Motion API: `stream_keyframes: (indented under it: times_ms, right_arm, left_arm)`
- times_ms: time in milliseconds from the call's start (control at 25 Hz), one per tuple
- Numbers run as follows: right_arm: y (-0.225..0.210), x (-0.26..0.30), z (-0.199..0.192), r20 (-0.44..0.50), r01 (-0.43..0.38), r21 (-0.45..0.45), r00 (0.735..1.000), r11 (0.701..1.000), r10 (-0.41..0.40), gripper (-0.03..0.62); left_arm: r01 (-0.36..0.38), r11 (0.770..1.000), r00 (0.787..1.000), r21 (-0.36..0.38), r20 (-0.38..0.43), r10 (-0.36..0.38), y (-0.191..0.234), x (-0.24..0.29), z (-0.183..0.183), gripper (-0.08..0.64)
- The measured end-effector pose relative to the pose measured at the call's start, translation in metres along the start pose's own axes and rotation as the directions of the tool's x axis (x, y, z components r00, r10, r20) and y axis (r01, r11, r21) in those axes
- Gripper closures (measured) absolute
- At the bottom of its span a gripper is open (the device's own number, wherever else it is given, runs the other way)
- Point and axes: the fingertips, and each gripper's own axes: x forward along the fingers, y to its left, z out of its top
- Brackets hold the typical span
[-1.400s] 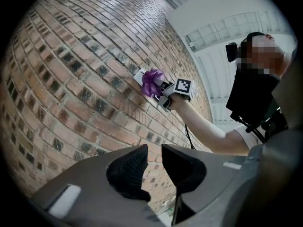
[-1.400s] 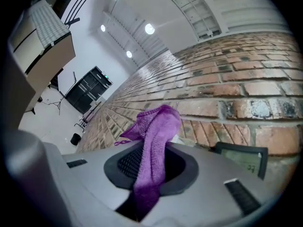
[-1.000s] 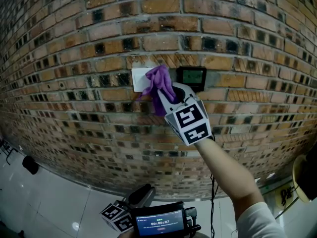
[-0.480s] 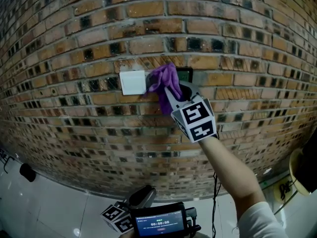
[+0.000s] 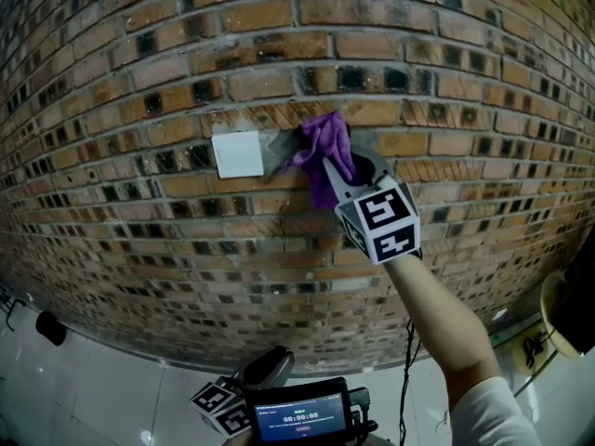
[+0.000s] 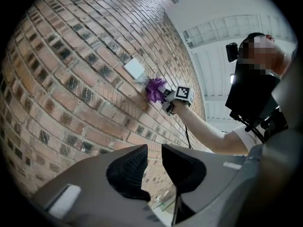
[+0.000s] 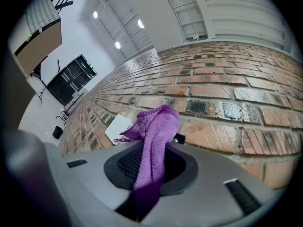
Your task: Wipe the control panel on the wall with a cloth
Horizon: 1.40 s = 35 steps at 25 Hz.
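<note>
My right gripper (image 5: pixel 337 163) is shut on a purple cloth (image 5: pixel 324 144) and presses it against the brick wall, over the dark control panel. Only a small dark corner of the panel (image 7: pixel 178 138) peeks out beside the cloth (image 7: pixel 154 131) in the right gripper view. The cloth hangs down between the right gripper's (image 7: pixel 150 161) jaws. A white switch plate (image 5: pixel 238 153) sits uncovered just left of the cloth. My left gripper (image 5: pixel 244 388) hangs low, far from the wall panel. In its own view the left gripper (image 6: pixel 154 162) holds nothing and its jaws stand a narrow gap apart.
The brick wall (image 5: pixel 139 72) fills the head view. A small screen device (image 5: pixel 297 416) sits at the bottom by the left gripper. A pale tiled floor (image 5: pixel 84 388) lies below, with a dark object (image 5: pixel 48 327) at far left.
My right gripper has slid the cloth rightward, off the white plate's right edge and onto the dark panel, which was visible before. The left gripper has stayed low.
</note>
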Motion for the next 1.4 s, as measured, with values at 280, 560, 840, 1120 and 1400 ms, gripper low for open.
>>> stream_keyframes:
  times_ms: [280,560,840,1120,1400]
  right_arm:
    - [-0.018,-0.009,-0.003,-0.004,0.039,-0.007,0.999,0.999,-0.039,0.512]
    - [-0.032,-0.019,-0.008,-0.019,0.066,-0.019,0.998,0.998,-0.066,0.512]
    - [-0.050,-0.033,-0.014,-0.041,0.104,-0.031,0.994,0.994,-0.105,0.512]
    - [-0.066,-0.050,-0.018,-0.057,0.139,-0.040,0.988,0.989,-0.141,0.512]
    - [-0.078,-0.069,-0.024,-0.073,0.166,-0.025,0.983,0.986,-0.167,0.512]
  left_arm:
    - [0.007,1.000,1.000,0.001,-0.005,-0.007,-0.003,0.004,-0.002,0.479]
    - [0.018,1.000,1.000,0.000,-0.007,-0.018,-0.007,0.008,-0.003,0.479]
    - [0.034,0.999,0.999,-0.004,-0.013,-0.034,-0.011,0.014,-0.006,0.479]
    - [0.055,0.998,0.998,-0.009,-0.018,-0.056,-0.015,0.021,-0.009,0.479]
    - [0.069,0.998,0.997,-0.015,-0.026,-0.069,-0.020,0.026,-0.013,0.479]
